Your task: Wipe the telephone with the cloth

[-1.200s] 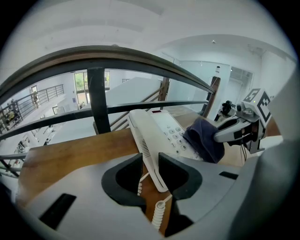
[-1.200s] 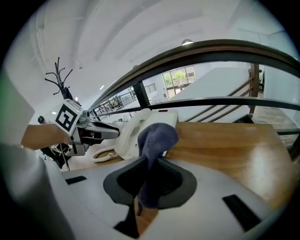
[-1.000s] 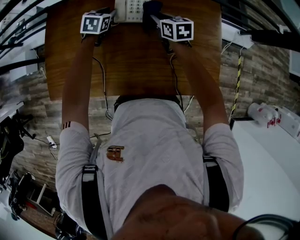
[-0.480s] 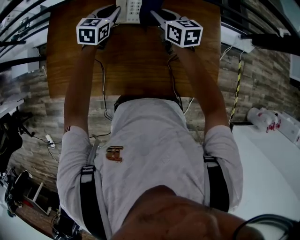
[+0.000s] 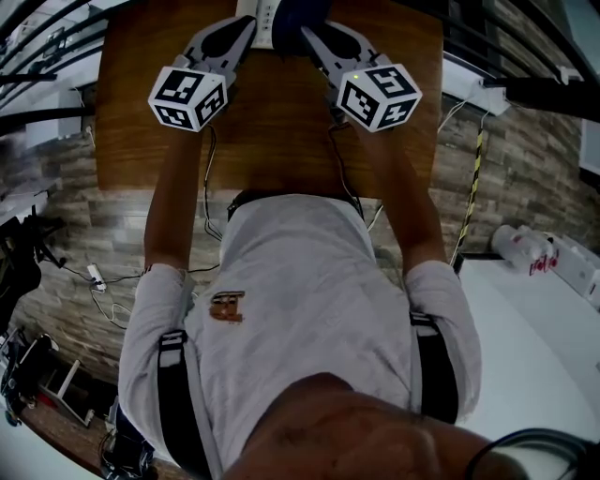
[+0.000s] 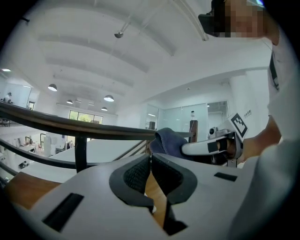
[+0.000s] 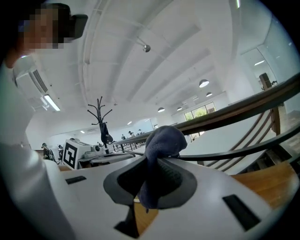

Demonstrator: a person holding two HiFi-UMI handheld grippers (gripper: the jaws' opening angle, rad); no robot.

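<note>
In the head view, the person leans over a wooden table point(image 5: 272, 141) with both arms stretched forward. The left gripper point(image 5: 246, 26) and the right gripper point(image 5: 309, 36) point at the table's far edge. The white telephone point(image 5: 265, 9) lies there, cut off by the top of the frame, between the two sets of tips. A dark blue cloth point(image 5: 296, 11) sits just beside it at the right gripper's tip. Only this view shows the telephone. It does not show how the jaws stand.

The left gripper view shows the left gripper point(image 6: 150, 161) with its jaws drawn together to a thin slit. Nothing is caught in them, and bare wood shows below. Past them the cloth point(image 6: 168, 140) hangs from the right gripper point(image 6: 187, 149), in front of a dark railing point(image 6: 70, 125).

The right gripper view shows the right gripper point(image 7: 157, 176) clamped on the cloth point(image 7: 164, 138), which bulges above the jaws and trails below them. The left gripper's marker cube point(image 7: 70, 153) shows at left, and a coat stand point(image 7: 100, 117) stands behind it.
</note>
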